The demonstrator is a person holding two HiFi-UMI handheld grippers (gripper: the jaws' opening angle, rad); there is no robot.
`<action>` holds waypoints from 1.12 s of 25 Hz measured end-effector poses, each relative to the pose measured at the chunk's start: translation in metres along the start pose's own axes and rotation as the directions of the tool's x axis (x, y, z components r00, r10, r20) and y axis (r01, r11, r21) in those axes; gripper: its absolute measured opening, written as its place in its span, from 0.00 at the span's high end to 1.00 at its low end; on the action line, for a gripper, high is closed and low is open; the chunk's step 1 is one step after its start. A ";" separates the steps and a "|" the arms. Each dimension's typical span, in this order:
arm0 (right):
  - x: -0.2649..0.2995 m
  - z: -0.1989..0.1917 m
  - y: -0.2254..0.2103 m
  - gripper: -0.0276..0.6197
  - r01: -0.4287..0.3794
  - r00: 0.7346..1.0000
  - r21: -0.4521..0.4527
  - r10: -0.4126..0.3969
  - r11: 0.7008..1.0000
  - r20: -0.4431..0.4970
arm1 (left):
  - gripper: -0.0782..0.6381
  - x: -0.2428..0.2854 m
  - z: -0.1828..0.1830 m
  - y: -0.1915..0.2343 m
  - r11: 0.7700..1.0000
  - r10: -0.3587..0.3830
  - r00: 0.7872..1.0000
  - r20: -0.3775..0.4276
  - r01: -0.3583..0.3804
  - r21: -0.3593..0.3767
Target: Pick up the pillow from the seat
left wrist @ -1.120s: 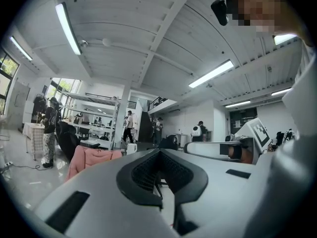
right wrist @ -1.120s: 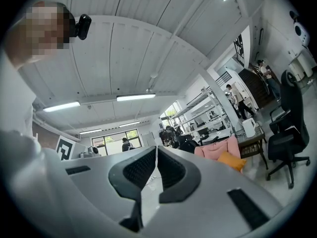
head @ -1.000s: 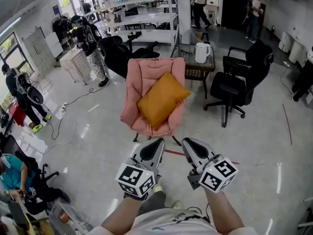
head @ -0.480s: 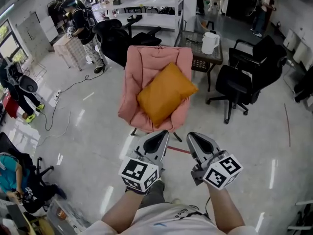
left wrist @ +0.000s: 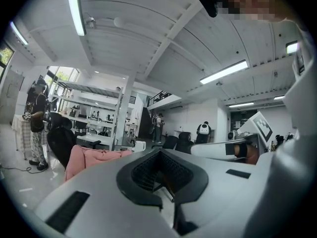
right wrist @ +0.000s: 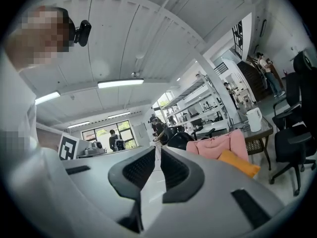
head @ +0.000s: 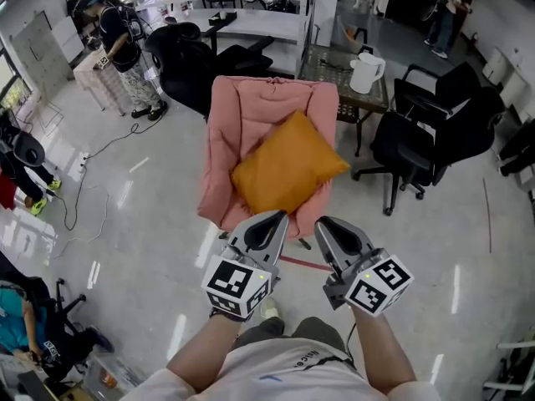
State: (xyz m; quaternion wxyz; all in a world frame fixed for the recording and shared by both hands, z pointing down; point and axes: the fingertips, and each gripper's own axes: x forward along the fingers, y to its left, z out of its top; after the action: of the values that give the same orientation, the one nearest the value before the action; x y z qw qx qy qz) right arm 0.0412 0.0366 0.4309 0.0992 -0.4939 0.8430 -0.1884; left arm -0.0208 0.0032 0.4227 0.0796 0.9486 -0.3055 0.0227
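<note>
An orange pillow [head: 288,167] lies tilted on the seat of a pink padded chair [head: 242,111]. Both grippers are held level, side by side, just short of the chair's front edge. My left gripper [head: 272,219] has its jaws together with nothing between them. My right gripper [head: 327,223] is shut and empty too. In the right gripper view the pillow [right wrist: 238,163] and the chair [right wrist: 218,144] show to the right of the shut jaw tips [right wrist: 157,150]. The left gripper view shows the chair [left wrist: 89,157] to the left of its jaws [left wrist: 159,152]; the pillow is hidden there.
A black office chair [head: 411,147] stands right of the pink chair. Behind it is a side table [head: 334,63] with a white kettle [head: 366,72]. More black chairs [head: 188,65] and a standing person [head: 117,47] are at back left. A cable [head: 92,192] trails over the floor.
Both grippers have moved forward together toward the pink chair, which now looms larger and sits right ahead of their tips. Their jaws have stayed together.
</note>
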 end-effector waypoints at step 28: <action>0.175 -0.006 -0.333 0.68 0.086 0.937 0.002 -0.080 0.996 -0.341 | 0.88 0.302 -0.041 0.148 0.995 0.051 0.992 -0.116 -0.060 -0.081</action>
State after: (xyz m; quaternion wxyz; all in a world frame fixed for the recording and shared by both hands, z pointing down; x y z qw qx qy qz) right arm 0.2182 -0.2612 0.5779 -0.0520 -0.4881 0.8244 -0.2818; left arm 0.1384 -0.2818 0.5112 0.1362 0.9327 -0.3274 0.0660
